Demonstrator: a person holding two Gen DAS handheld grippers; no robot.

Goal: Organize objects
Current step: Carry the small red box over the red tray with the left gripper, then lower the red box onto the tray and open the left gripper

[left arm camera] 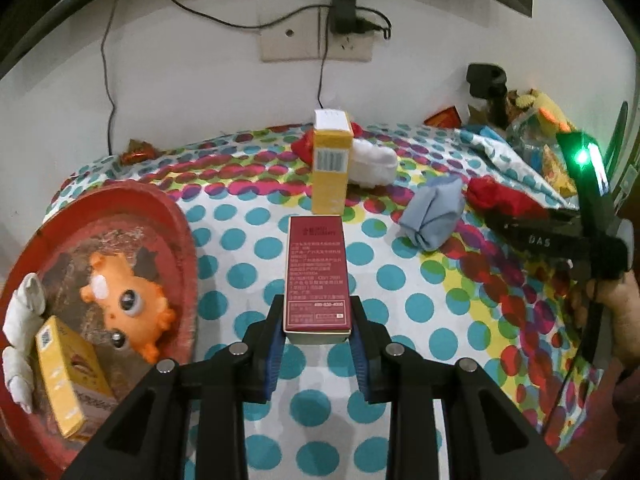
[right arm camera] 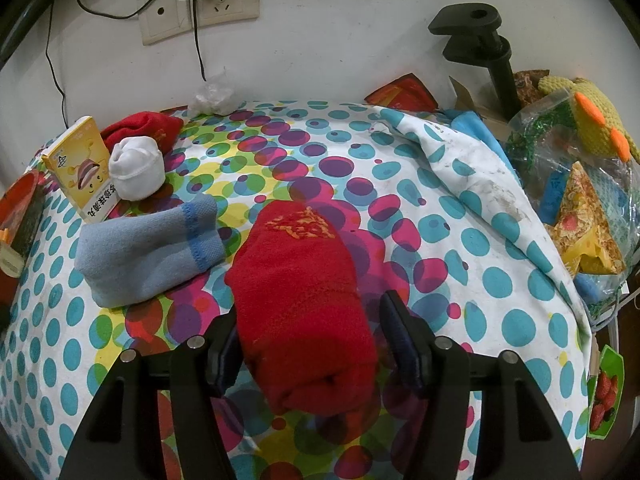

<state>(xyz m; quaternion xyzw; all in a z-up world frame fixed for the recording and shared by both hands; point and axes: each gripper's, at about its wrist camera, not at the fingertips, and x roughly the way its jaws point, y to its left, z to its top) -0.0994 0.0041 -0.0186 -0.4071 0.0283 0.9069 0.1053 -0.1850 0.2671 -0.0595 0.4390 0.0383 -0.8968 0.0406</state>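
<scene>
My left gripper is shut on a dark red box and holds it above the dotted tablecloth. A red basket at the left holds an orange toy, a yellow box and a white sock. My right gripper stands open around a rolled red sock lying on the cloth; a gap shows beside its right finger. A blue sock, a white sock, another red sock and an upright yellow box lie at the left.
The yellow box stands just beyond the red box in the left wrist view. A wall with sockets and cables is behind the table. A black clamp, a knitted toy and bagged clutter crowd the right edge.
</scene>
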